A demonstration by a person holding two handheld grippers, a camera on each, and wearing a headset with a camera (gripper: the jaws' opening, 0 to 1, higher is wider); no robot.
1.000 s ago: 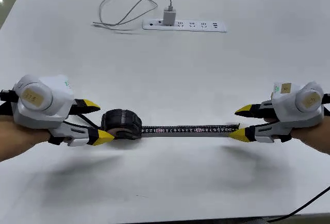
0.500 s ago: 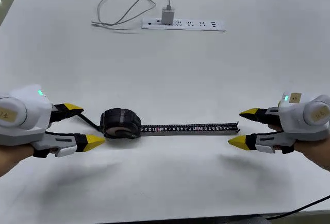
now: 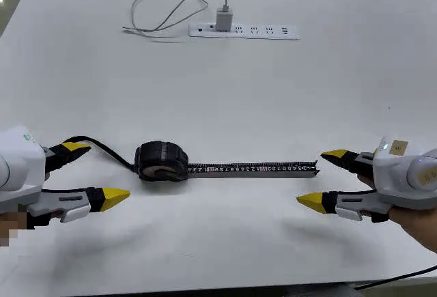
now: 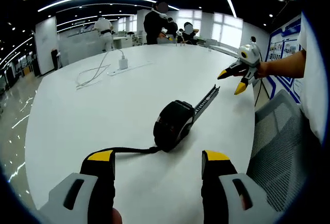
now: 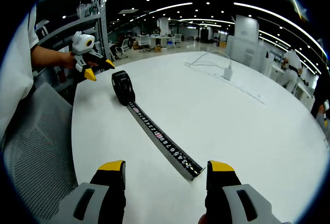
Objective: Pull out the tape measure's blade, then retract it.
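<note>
The black tape measure point(image 3: 161, 162) lies on the white table point(image 3: 225, 99), its blade point(image 3: 252, 168) pulled out to the right and flat on the surface. A black wrist strap point(image 3: 102, 148) trails left from the case. My left gripper point(image 3: 95, 171) stands open a short way left of the case, touching nothing. My right gripper point(image 3: 321, 177) is open just right of the blade's end hook, apart from it. The left gripper view looks past its open gripper point(image 4: 160, 157) at the case point(image 4: 174, 123). From the open right gripper point(image 5: 166, 167), the blade point(image 5: 162, 139) runs away to the case point(image 5: 122, 86).
A white power strip point(image 3: 244, 32) with a plugged charger point(image 3: 224, 19) and a looped cable point(image 3: 164, 7) lies at the far side. A dark cable point(image 3: 403, 276) crosses the near right edge. People point(image 4: 157, 23) stand beyond the table.
Both grippers have drawn back outward, the left away from the case, the right off the blade's end. The blade stays extended and the tape measure has not moved.
</note>
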